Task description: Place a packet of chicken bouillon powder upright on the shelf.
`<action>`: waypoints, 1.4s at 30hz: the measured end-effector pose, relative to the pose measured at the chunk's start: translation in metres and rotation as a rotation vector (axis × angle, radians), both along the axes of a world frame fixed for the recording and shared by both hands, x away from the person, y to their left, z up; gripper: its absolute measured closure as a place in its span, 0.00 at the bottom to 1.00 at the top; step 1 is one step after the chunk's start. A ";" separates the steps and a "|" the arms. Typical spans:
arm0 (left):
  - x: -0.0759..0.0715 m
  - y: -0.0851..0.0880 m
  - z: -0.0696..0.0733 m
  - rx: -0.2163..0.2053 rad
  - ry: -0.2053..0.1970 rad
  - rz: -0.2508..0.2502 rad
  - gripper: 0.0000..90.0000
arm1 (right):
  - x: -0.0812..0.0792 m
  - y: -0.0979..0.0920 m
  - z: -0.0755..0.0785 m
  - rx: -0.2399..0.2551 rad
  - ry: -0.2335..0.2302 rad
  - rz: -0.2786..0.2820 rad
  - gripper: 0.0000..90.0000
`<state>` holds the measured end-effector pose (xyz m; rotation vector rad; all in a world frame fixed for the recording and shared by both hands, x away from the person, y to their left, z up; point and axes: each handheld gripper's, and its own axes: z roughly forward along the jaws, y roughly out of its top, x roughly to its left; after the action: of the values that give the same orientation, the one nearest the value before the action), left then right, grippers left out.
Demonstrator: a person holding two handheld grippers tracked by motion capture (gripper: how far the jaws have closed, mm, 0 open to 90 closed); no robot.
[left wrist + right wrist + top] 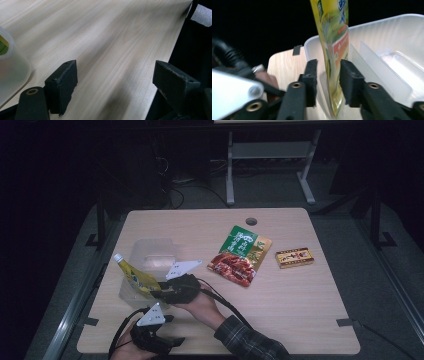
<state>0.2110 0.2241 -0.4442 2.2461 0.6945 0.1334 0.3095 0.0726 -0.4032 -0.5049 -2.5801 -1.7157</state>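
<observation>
A yellow squeeze pouch point(133, 276) with a white cap leans on the near left corner of a clear plastic container point(150, 251) on the wooden table point(280, 295). My right gripper point(156, 294) sits at that corner. In the right gripper view the pouch point(334, 37) stands between the jaws of the right gripper point(327, 63). There is a gap on the left side, so the pads do not clamp it. The container's rim point(387, 21) and an inner divider lie behind. My left gripper point(172, 341) rests near the table's front edge, and in its own view the left gripper point(113, 72) is open over bare wood.
A green and red food packet point(240, 255) lies at the table's middle, with a small yellow-brown box point(295, 257) to its right. A round cable hole point(251, 221) is at the far edge. The container's corner point(10, 62) is left of my left jaws.
</observation>
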 end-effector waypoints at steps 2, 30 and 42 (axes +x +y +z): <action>0.000 0.000 0.000 0.006 0.000 -0.003 0.22 | -0.001 -0.007 0.002 -0.024 -0.013 0.013 0.69; 0.017 -0.032 0.004 0.002 -0.029 -0.045 0.22 | -0.003 -0.150 -0.003 -0.185 -0.004 -0.117 0.53; 0.039 -0.061 0.003 -0.018 -0.033 -0.074 0.22 | -0.002 -0.216 -0.007 -0.226 0.011 -0.256 0.71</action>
<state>0.2497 0.1631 -0.4410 2.2441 0.5917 0.1266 0.3072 -0.1436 -0.4107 -0.8838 -2.8226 -1.4778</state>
